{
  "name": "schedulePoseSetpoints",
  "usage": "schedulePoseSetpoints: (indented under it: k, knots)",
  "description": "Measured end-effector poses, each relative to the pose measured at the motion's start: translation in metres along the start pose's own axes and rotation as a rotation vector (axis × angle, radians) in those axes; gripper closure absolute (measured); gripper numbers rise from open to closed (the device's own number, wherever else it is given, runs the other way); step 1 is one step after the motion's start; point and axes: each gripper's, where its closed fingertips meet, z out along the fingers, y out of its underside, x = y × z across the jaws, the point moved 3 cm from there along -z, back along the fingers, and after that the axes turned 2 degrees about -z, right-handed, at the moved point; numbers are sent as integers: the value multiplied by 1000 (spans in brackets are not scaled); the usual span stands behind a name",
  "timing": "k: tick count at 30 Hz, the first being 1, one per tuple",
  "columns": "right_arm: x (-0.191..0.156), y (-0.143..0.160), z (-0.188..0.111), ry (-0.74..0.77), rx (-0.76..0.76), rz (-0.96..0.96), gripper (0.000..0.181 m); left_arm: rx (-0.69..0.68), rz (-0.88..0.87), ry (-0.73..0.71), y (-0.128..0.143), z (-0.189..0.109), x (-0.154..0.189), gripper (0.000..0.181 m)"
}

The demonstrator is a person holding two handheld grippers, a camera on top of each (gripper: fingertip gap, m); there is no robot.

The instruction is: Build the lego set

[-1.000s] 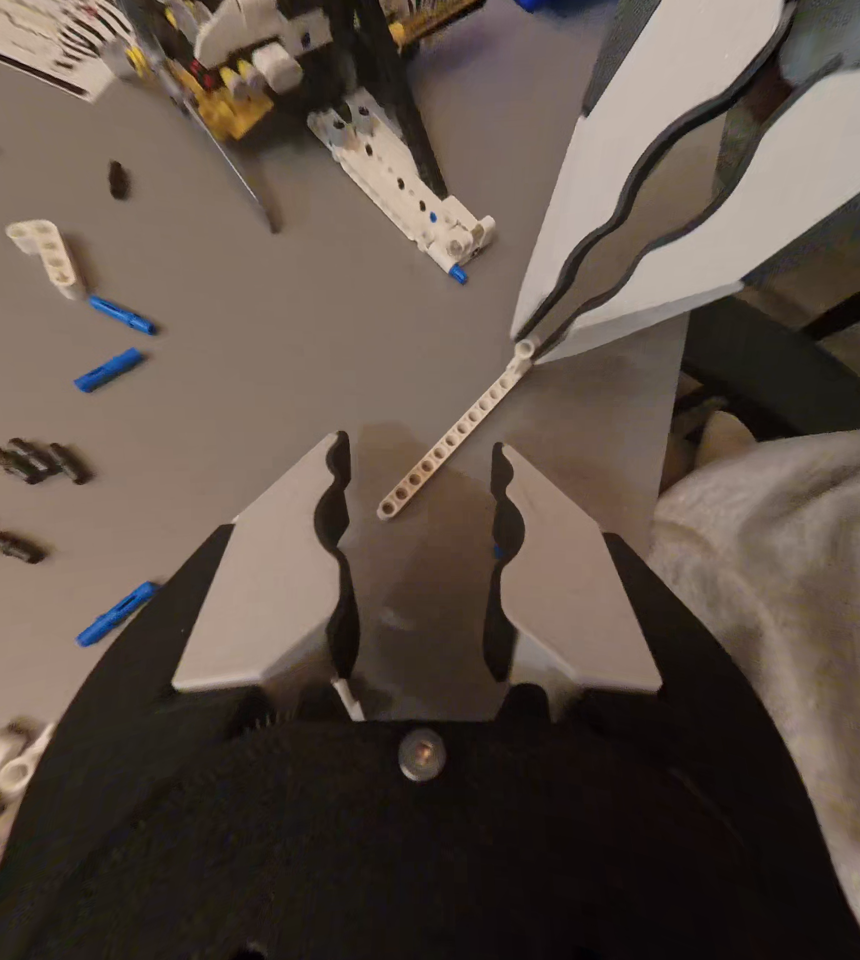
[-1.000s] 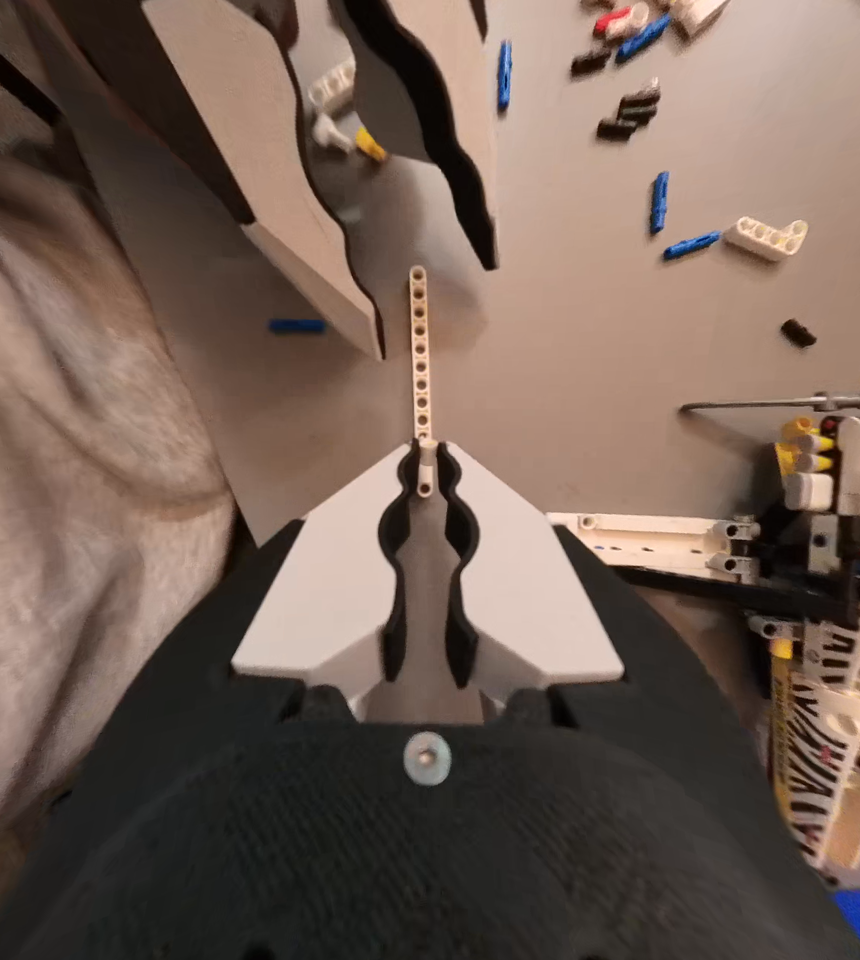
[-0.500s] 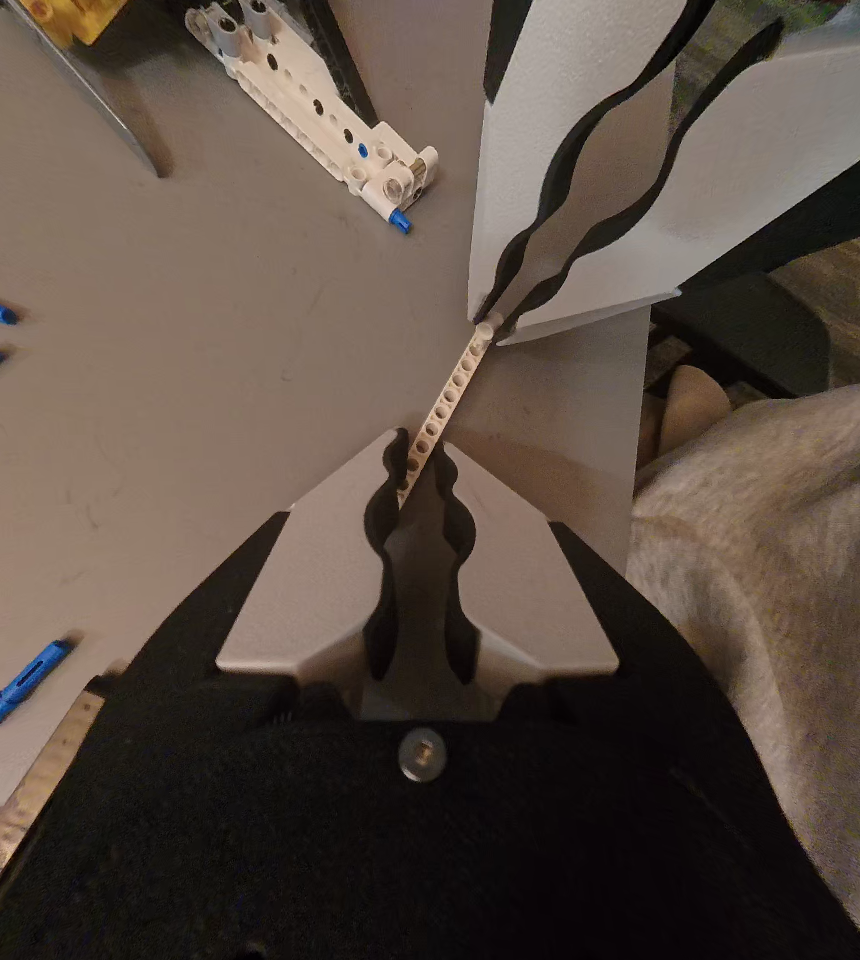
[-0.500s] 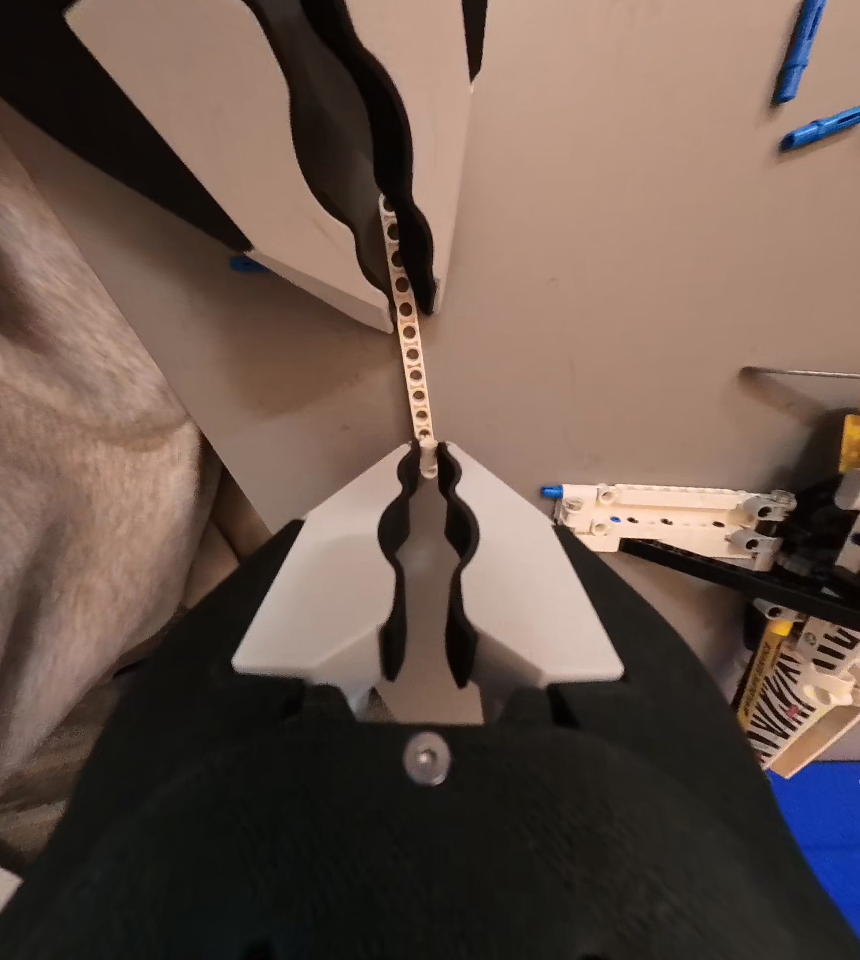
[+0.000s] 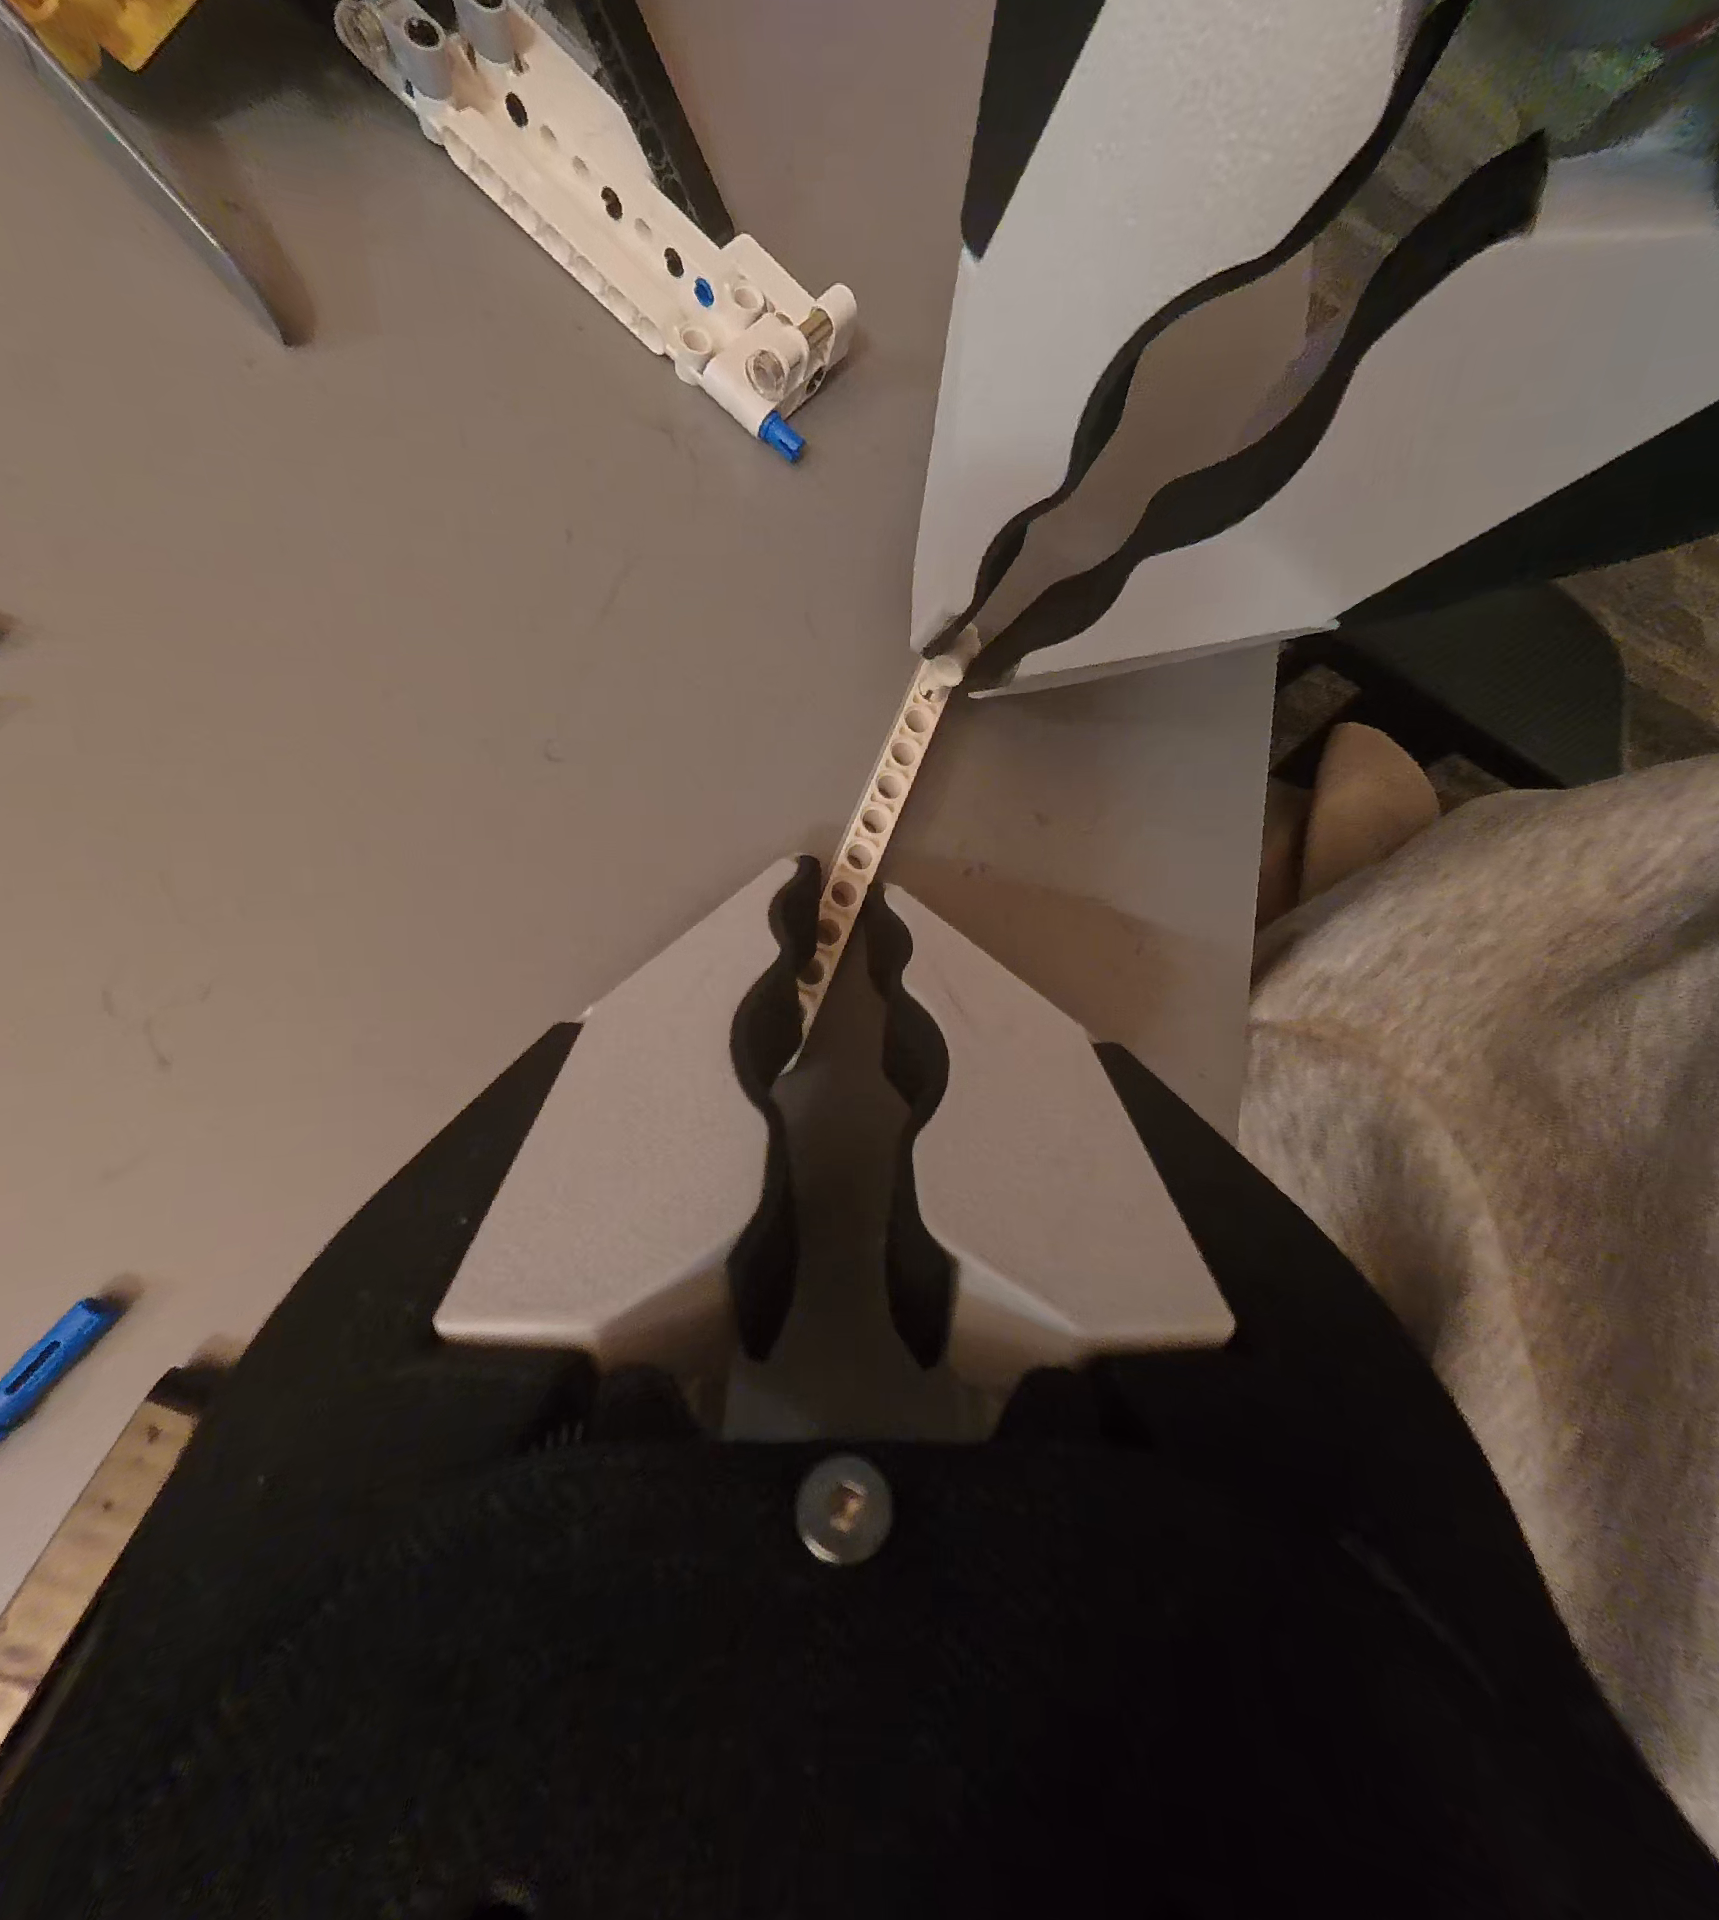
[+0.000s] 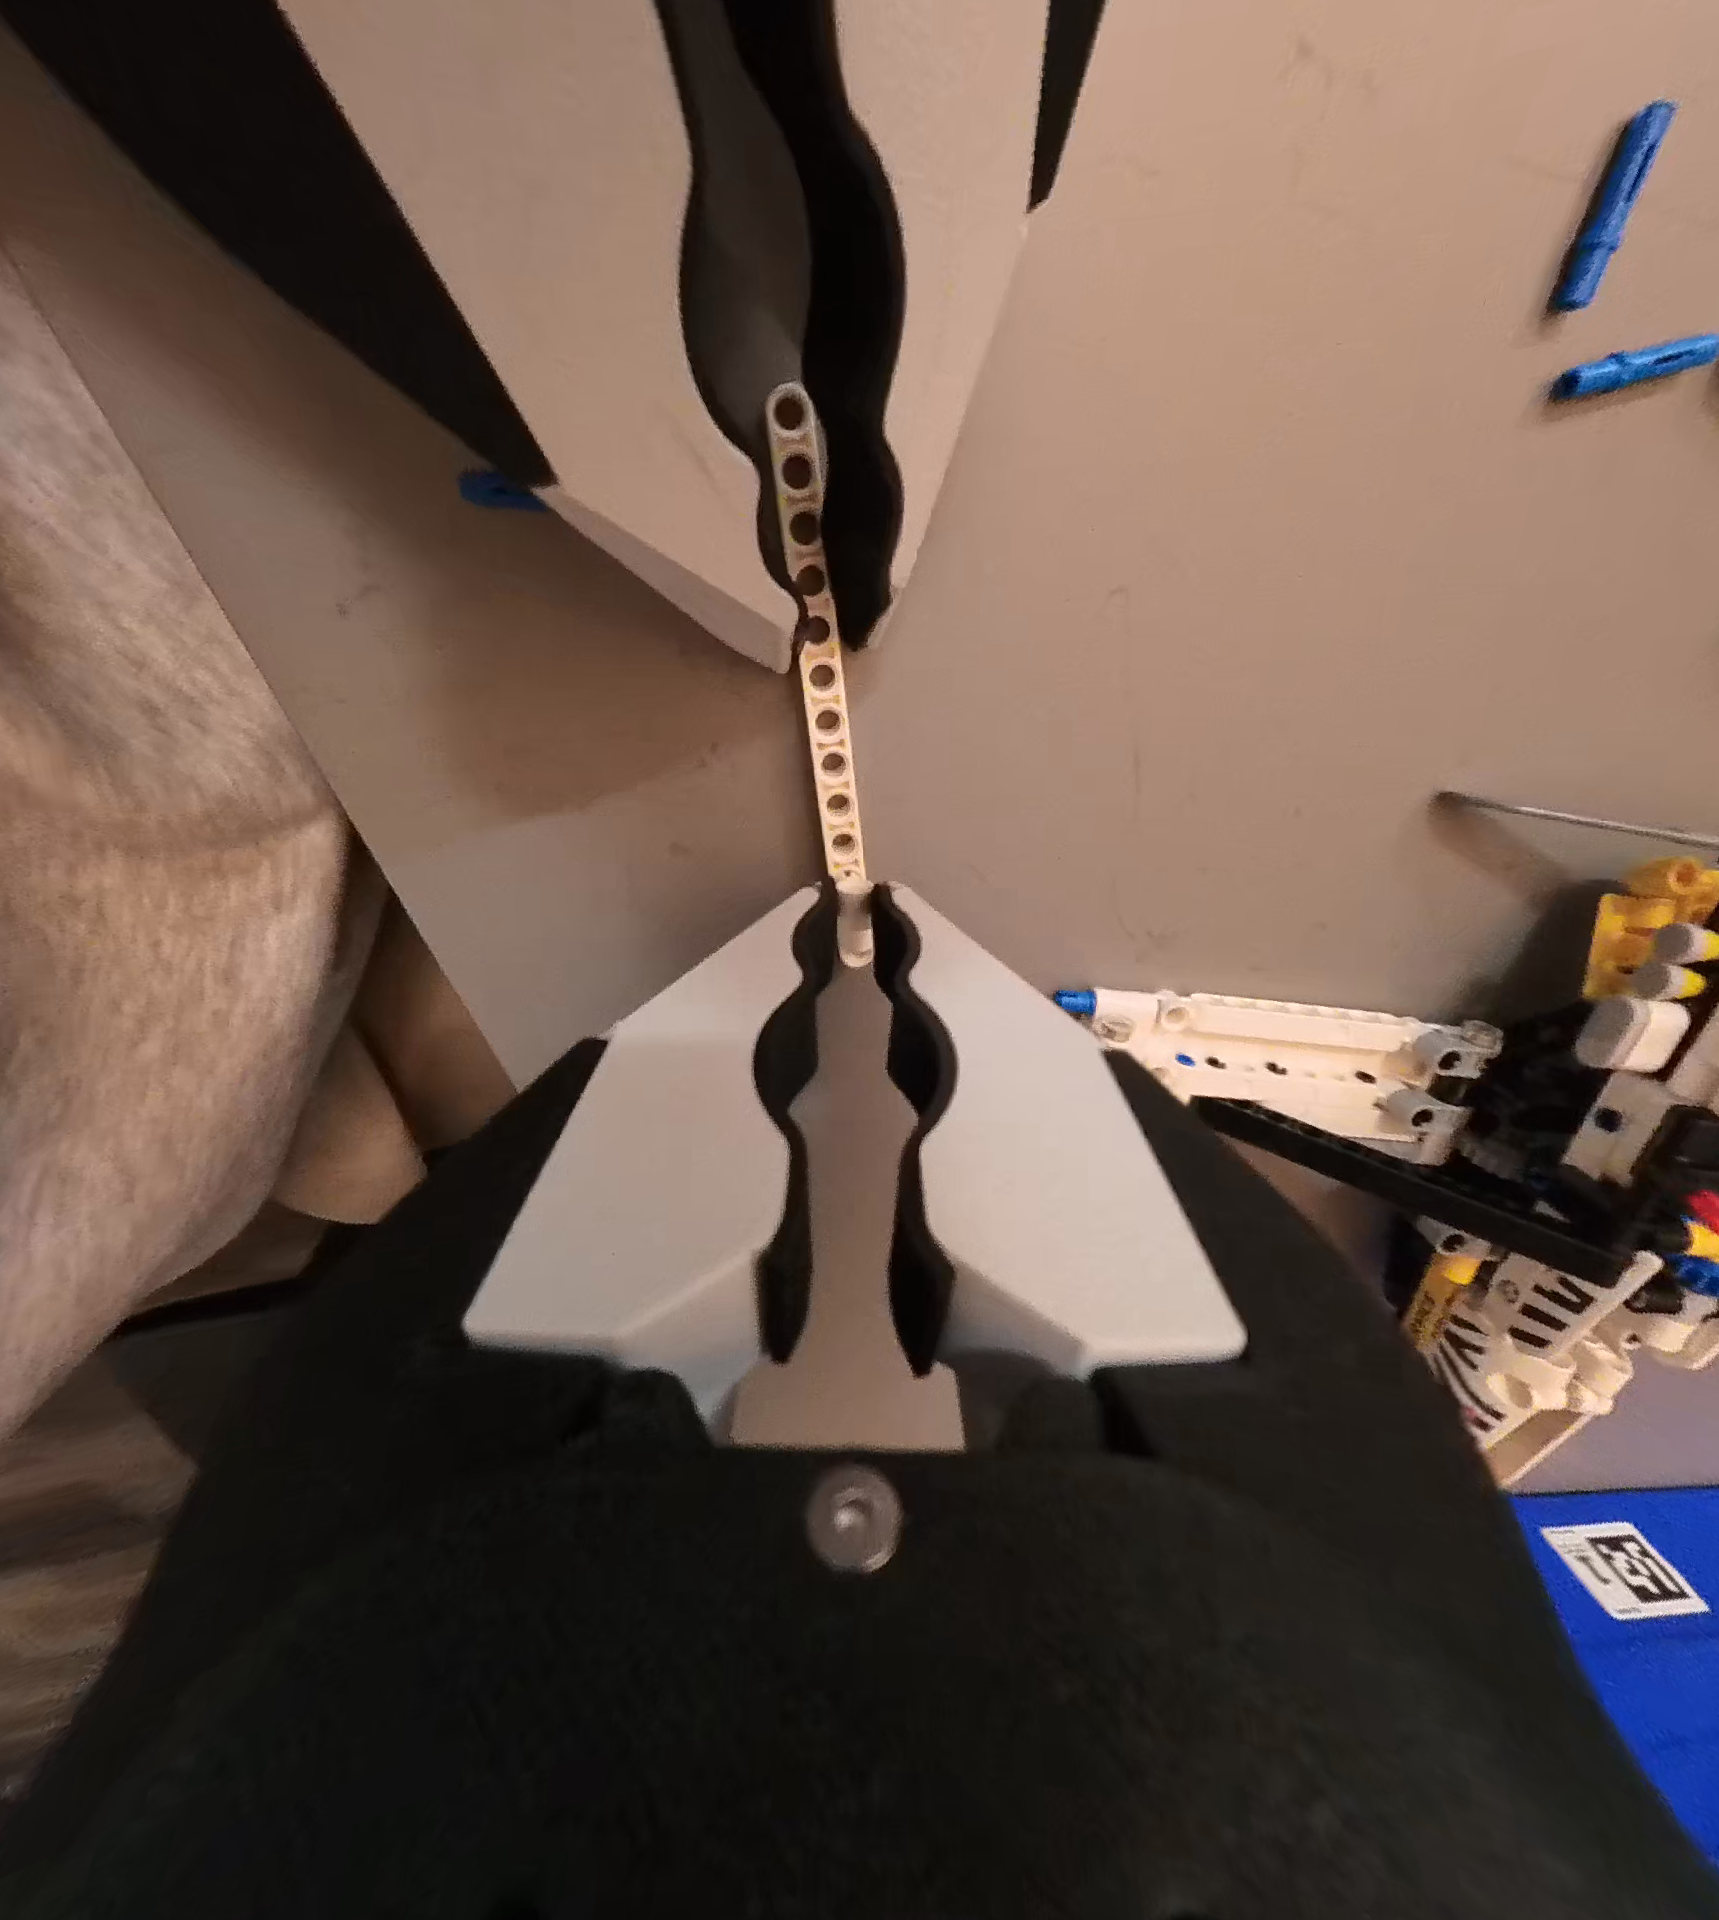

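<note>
A long thin white beam with holes (image 5: 886, 790) is held in the air over the grey table (image 5: 367, 727) between both grippers. My left gripper (image 5: 839, 883) is shut on the beam's near end, which lies slanted between its black pads. My right gripper (image 6: 853, 894) is shut on a small white pin (image 6: 853, 925) at the beam's (image 6: 829, 758) other end. In the left wrist view the right gripper (image 5: 959, 655) comes in from the upper right. In the right wrist view the left gripper (image 6: 839, 623) comes in from the top.
The part-built model (image 6: 1561, 1122) of white, black and yellow parts lies at the right, its white arm (image 5: 626, 208) pointing toward the grippers. Blue pins (image 5: 13, 1392) (image 6: 1613, 208) lie loose. A person's grey-clad lap (image 5: 1561, 1143) lies past the table edge. A blue surface (image 6: 1717, 1714) lies bottom right. Across from one pair of fingers to the other is roughly 4 centimetres.
My left gripper was open with the beam's free end ahead of it; it moved forward and shut on that end. My right gripper kept its hold on the pin throughout.
</note>
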Motion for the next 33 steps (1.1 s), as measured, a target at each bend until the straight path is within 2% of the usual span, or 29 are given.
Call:
schedulePoseSetpoints:
  k: [19,23,30,33]
  knots:
    - [1,0,0,-29,20,-28,176,0,-20,13,0,0,0,175]
    - [-1,1,0,22,20,-70,175,1,-32,17,0,0,0,175]
    - [-9,0,3,201,41,-146,176,2,-38,17,0,0,-1,175]
    - [-8,1,2,166,68,-86,175,2,-39,18,0,0,-1,175]
